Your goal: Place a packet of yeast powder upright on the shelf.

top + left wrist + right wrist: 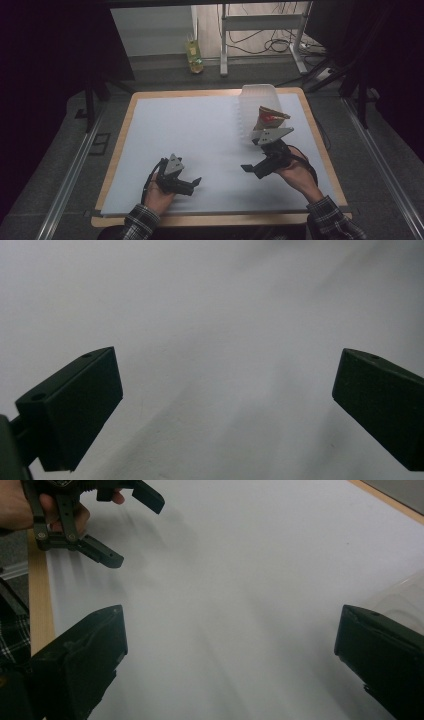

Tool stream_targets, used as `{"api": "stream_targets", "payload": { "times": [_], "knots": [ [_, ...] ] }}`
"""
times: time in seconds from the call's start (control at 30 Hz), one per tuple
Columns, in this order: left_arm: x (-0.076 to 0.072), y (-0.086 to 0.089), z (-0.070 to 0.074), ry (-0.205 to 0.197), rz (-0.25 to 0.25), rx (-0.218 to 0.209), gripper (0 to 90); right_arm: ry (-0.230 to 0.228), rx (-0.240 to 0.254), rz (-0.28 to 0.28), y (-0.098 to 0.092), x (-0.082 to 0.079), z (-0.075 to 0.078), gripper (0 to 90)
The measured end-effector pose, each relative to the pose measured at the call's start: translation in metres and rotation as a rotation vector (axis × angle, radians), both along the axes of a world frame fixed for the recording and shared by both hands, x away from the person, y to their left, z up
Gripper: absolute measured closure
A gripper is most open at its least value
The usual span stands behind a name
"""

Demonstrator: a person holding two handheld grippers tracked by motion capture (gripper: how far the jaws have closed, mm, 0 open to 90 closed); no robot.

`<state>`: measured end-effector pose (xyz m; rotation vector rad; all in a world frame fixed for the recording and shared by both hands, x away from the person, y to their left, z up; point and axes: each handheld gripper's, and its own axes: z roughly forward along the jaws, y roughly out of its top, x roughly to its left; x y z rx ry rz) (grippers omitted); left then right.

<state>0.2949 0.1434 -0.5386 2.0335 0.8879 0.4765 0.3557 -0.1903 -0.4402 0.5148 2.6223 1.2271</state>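
Both tongs (192,184) (248,169) wide, empty

Left gripper (192,184) held low in left hand (159,195), jaws spread wide, nothing between, right gripper (250,169) in right hand (296,175), jaws equally wide, plaid sleeves.

Dim overall; high view dark at both sides, white tabletop (200,145) brightest. Gripper views soft, motion-blurred, grainy; soft shadows under jaws. No glare.

a wooden table (312,122) carries a white sheet (190,135) and clear tub (256,102).
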Motion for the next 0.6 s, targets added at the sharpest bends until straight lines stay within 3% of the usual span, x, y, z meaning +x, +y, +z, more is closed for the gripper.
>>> {"api": "stream_targets", "payload": {
  "times": [0.3, 0.6],
  "knots": [
    [0.000, 0.000, 0.000, 0.003, -0.006, -0.001, 0.0, 0.022, 0.061, -0.054, -0.012, -0.003, -0.016, 0.0],
    [-0.001, 0.002, 0.001, -0.018, -0.023, 0.005, 0.0, 0.054, 0.031, -0.084, -0.018, -0.006, -0.040, 0.0]
  ]
}}
